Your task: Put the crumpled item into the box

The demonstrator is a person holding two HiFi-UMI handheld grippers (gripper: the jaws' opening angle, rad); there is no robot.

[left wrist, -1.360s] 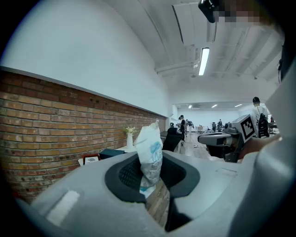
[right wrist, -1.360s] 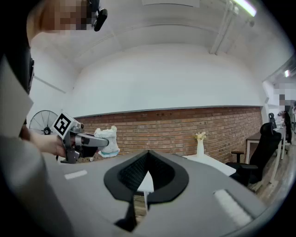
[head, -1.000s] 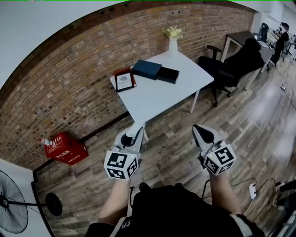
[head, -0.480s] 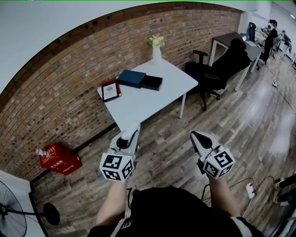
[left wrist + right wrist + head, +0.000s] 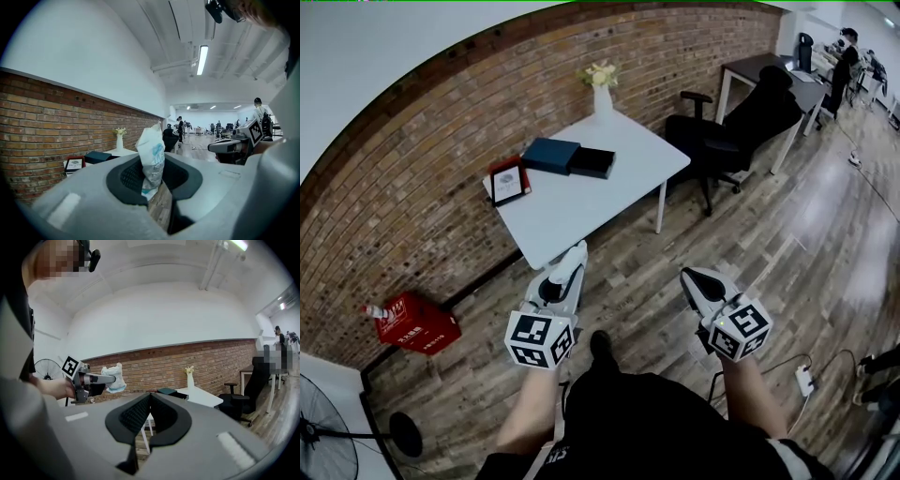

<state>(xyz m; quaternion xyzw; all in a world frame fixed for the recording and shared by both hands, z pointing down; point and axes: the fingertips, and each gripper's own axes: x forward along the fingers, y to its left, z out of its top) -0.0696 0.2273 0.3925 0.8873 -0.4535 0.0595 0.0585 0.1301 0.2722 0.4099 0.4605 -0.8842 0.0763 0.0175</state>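
Crumpled item [image 5: 151, 157], pinched by left tool [image 5: 570, 266], points lengthwise out past its tips; right tool [image 5: 149, 397] pressed together.

Left gripper [image 5: 575, 253] and right gripper [image 5: 690, 276] hang over wooden floor [image 5: 787, 234] before a white table [image 5: 581, 202].

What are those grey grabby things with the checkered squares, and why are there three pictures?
A person holds two grabbing tools, one in each hand. The cubes with squares are part of the tools. One picture comes from a camera on the person's head, looking down. The other two come from little cameras riding on each tool. The left gripper pinches a crumpled white item. The right gripper is closed with nothing in it. Ahead stands a white table with a dark box, a vase of flowers and a red-edged thing.
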